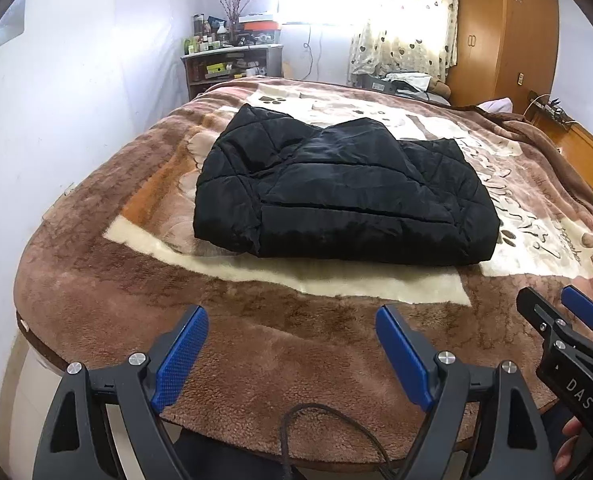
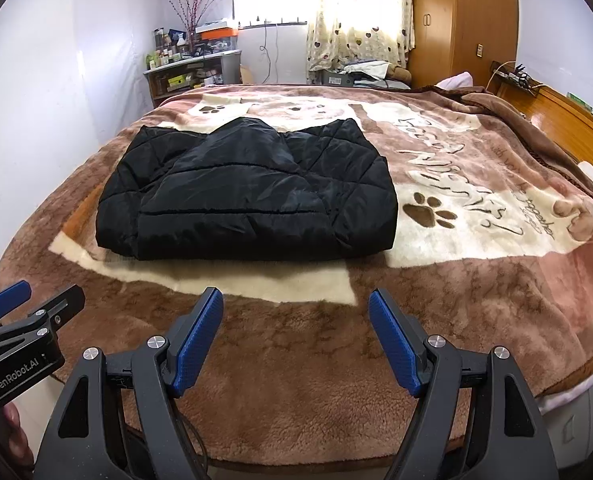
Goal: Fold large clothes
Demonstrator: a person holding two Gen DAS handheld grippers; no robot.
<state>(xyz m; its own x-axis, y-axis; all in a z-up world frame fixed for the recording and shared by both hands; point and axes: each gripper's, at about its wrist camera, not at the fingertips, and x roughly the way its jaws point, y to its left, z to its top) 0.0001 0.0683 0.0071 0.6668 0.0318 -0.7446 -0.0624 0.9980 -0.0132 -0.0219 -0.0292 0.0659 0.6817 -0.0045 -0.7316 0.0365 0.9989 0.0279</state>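
Note:
A black quilted jacket (image 1: 336, 192) lies folded into a thick rectangle on the bed; it also shows in the right wrist view (image 2: 248, 196). My left gripper (image 1: 292, 320) is open and empty, held above the near edge of the bed, well short of the jacket. My right gripper (image 2: 296, 304) is open and empty too, beside the left one and at a like distance from the jacket. The right gripper shows at the right edge of the left wrist view (image 1: 556, 312), and the left gripper at the left edge of the right wrist view (image 2: 36, 292).
A brown and cream plush blanket (image 1: 256, 340) with paw prints covers the bed. A cluttered shelf (image 1: 228, 64) stands at the far left corner, a wooden wardrobe (image 1: 504, 32) at the far right. A wooden headboard (image 2: 568, 120) runs along the right side.

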